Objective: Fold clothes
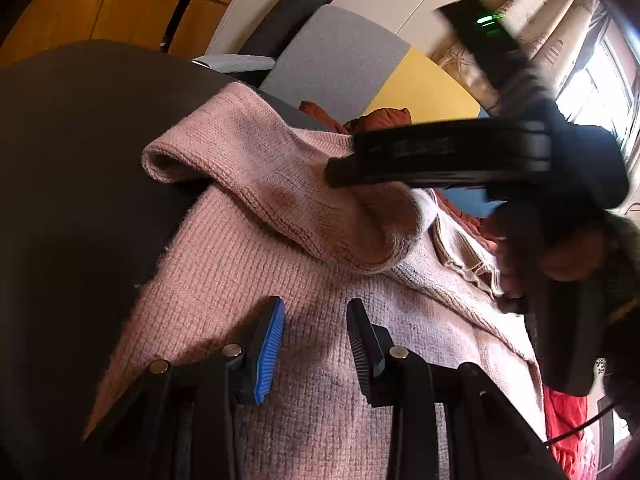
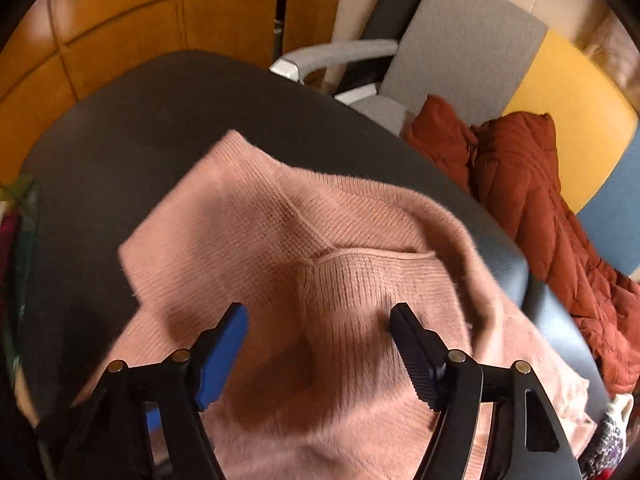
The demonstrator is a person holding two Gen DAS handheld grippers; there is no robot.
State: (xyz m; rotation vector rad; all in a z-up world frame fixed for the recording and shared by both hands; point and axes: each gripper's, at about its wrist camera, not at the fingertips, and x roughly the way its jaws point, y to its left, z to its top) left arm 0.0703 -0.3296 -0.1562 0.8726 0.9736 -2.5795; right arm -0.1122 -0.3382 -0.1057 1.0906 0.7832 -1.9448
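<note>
- The right gripper [image 1: 340,168] at 2 o'clock in the left wrist view is motion-blurred; its jaw gap cannot be read there.
- It covers part of the pink sweater [image 1: 304,264].
- The sweater runs off the 6 o'clock edge.
- A patterned item [image 2: 608,436] at 4 o'clock in the right wrist view is cut off, unidentifiable.

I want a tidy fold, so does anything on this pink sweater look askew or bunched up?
Yes. The pink sweater lies crooked on the dark table, one sleeve flopped back across the body in a loose roll.
</note>
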